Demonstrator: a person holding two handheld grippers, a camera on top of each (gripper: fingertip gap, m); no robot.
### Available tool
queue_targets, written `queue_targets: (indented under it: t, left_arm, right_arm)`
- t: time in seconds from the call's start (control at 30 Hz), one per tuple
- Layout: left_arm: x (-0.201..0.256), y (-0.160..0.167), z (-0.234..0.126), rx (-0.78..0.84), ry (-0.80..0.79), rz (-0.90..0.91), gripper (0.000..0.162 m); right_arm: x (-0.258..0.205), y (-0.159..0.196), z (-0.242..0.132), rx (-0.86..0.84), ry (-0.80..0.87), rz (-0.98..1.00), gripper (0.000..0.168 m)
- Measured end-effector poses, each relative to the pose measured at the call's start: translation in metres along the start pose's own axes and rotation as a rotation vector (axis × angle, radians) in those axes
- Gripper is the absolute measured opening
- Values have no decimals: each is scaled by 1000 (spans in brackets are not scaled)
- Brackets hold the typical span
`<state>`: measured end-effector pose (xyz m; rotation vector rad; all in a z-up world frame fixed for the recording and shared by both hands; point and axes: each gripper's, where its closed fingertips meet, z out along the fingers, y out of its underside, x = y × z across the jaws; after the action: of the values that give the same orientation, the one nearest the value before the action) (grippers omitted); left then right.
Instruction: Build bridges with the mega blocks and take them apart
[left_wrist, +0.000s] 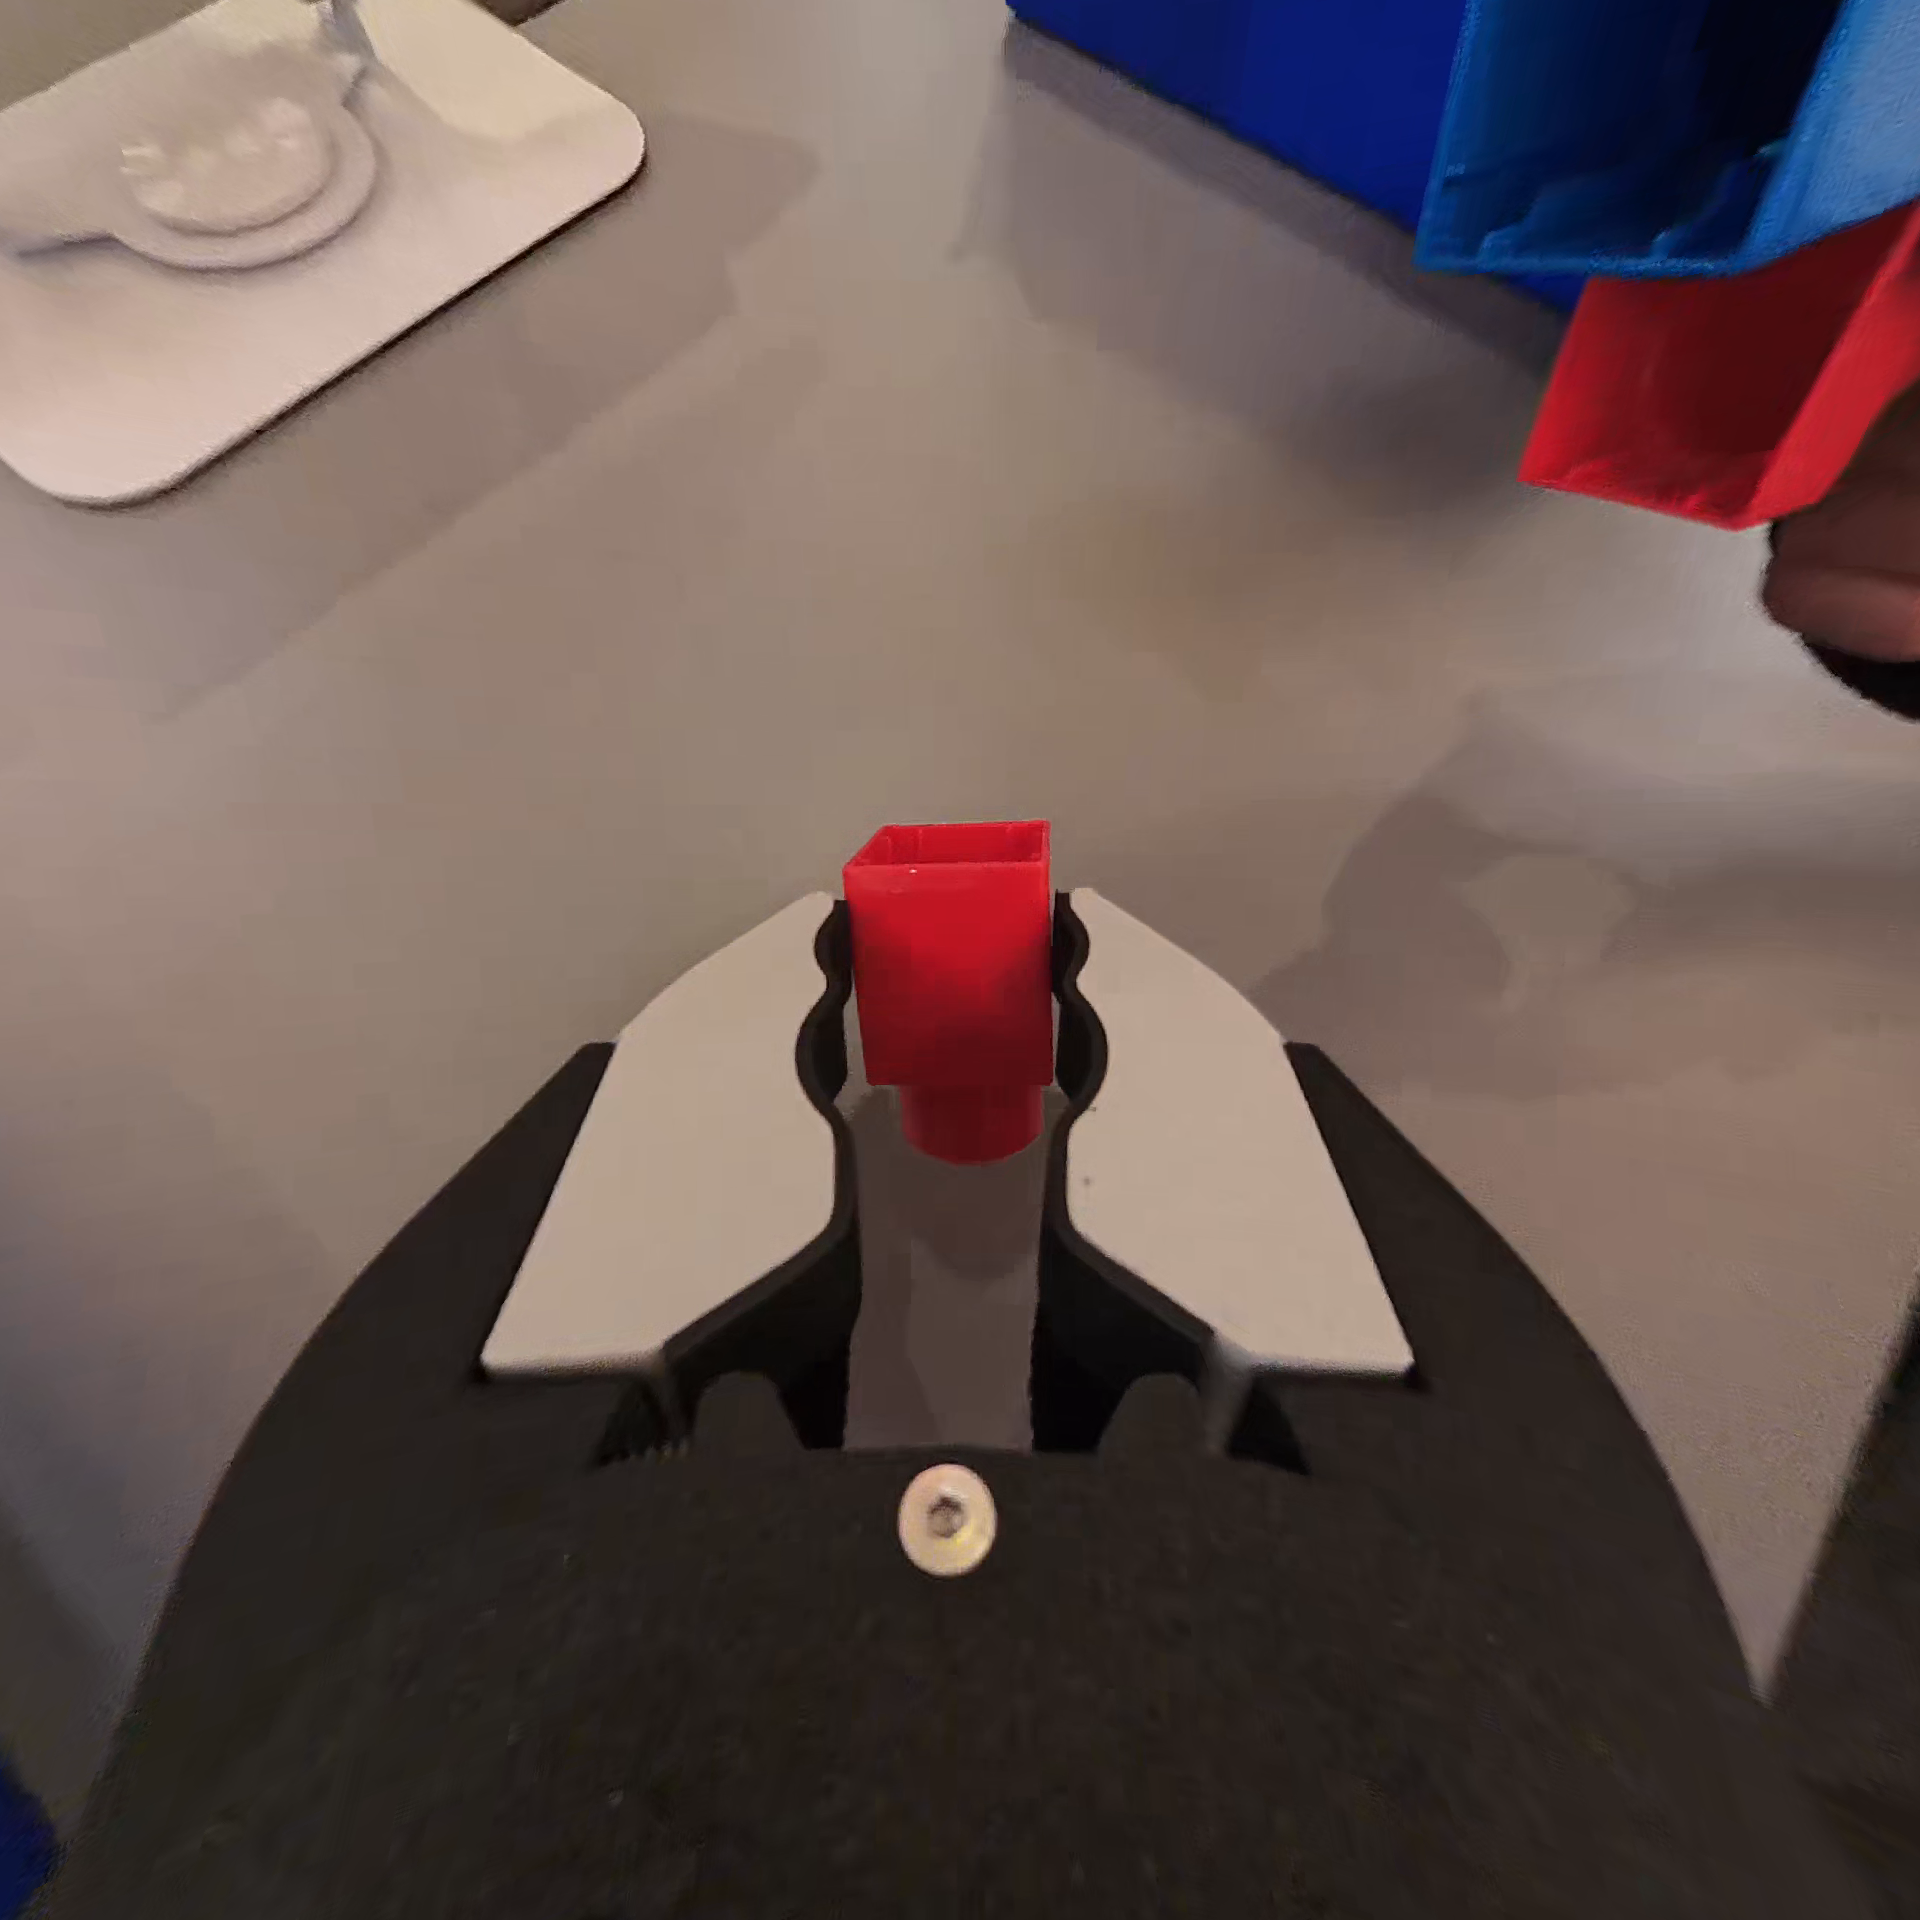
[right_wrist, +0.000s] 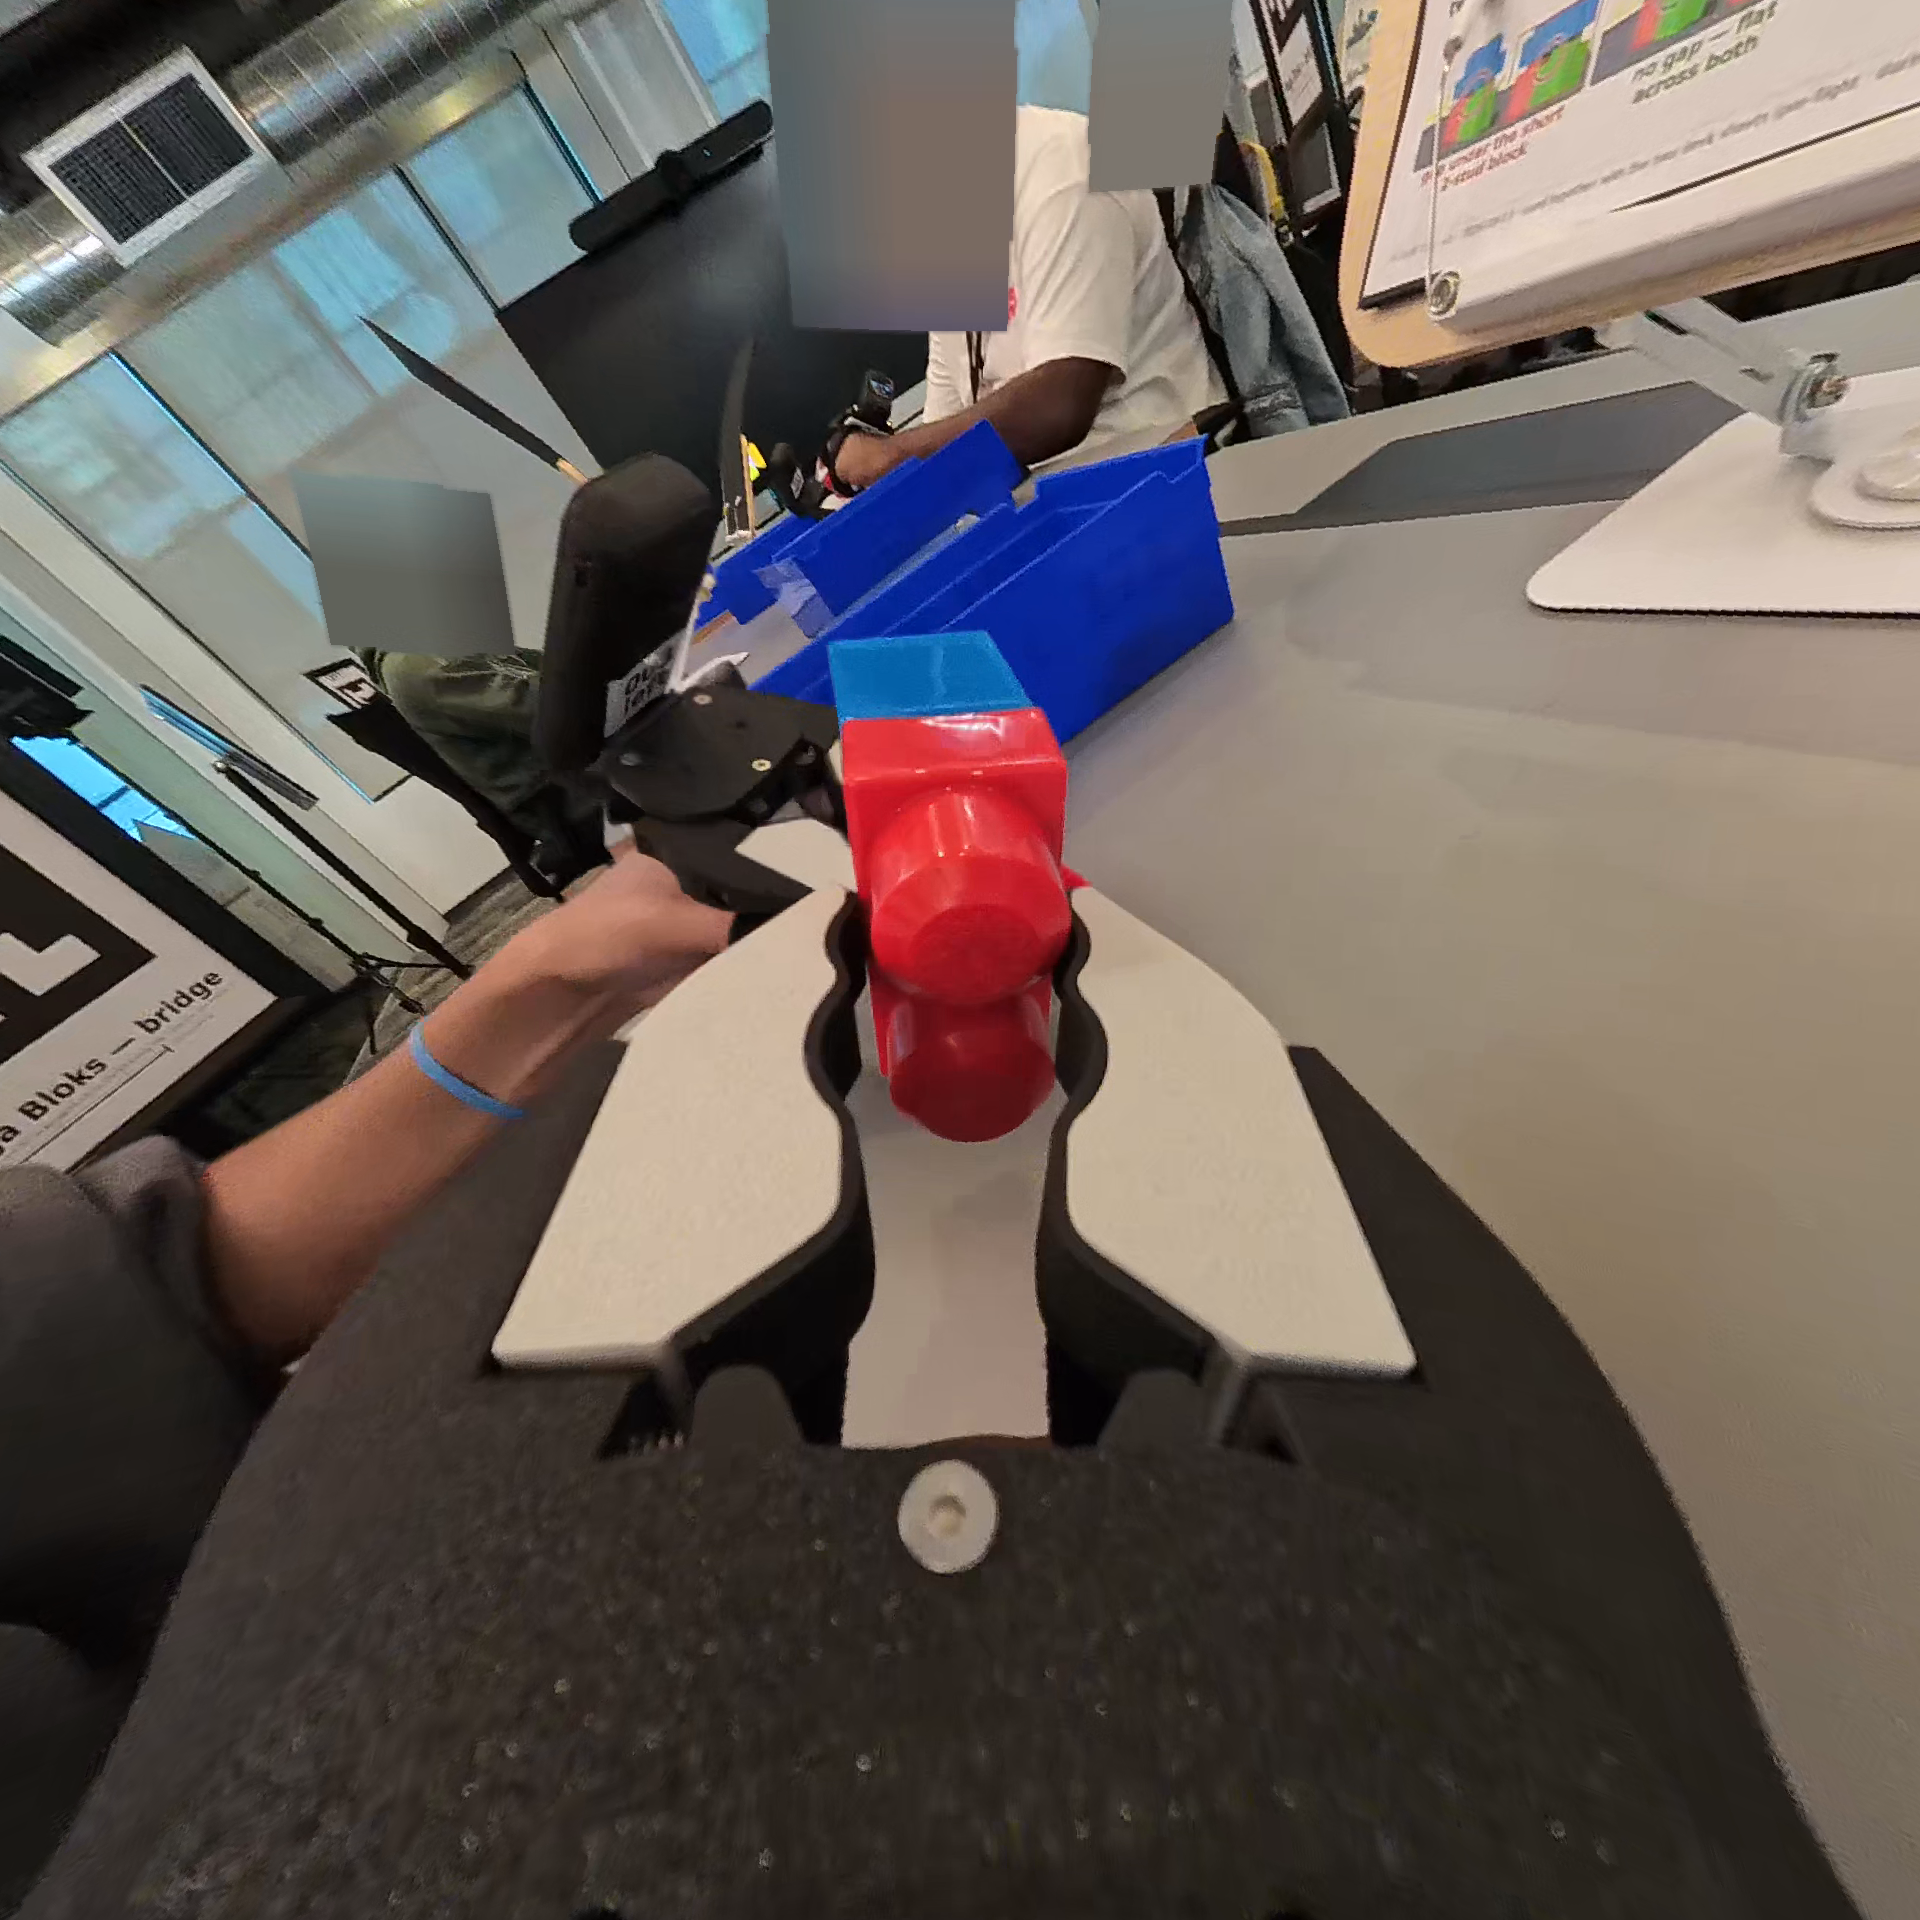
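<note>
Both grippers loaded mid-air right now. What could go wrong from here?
1. The left gripper pinches the small red block only near its tips, with the block's stud end between the jaws; a push during mating might pivot it or pop it out.
2. The right gripper holds the red two-stud block with a light blue block attached beyond the jaws; that joint may separate under side load.
3. The blue bin sits close behind, so a swing could clip it.

Right wrist view: printed lines are showing on a b/w poster (right_wrist: 104, 1029) at lower left, an instruction sheet (right_wrist: 1662, 114) w/ coloured block pics at upper right, and a small white label (right_wrist: 642, 688) left of centre. Left wrist view is showing no writing.
</note>
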<state>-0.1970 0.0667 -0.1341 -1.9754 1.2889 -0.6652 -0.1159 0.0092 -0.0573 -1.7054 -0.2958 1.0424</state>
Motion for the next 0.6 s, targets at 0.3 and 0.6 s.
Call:
queue_targets:
  t: [0.3, 0.6]
  left_arm:
    - [10, -33, 46, 162, 195, -6, 36]
    - [2, -15, 38, 71, 115, 102, 56]
  right_arm:
    - [3, -4, -8, 3, 0, 12, 34]
    - [5, 2, -7, -26, -7, 10, 34]
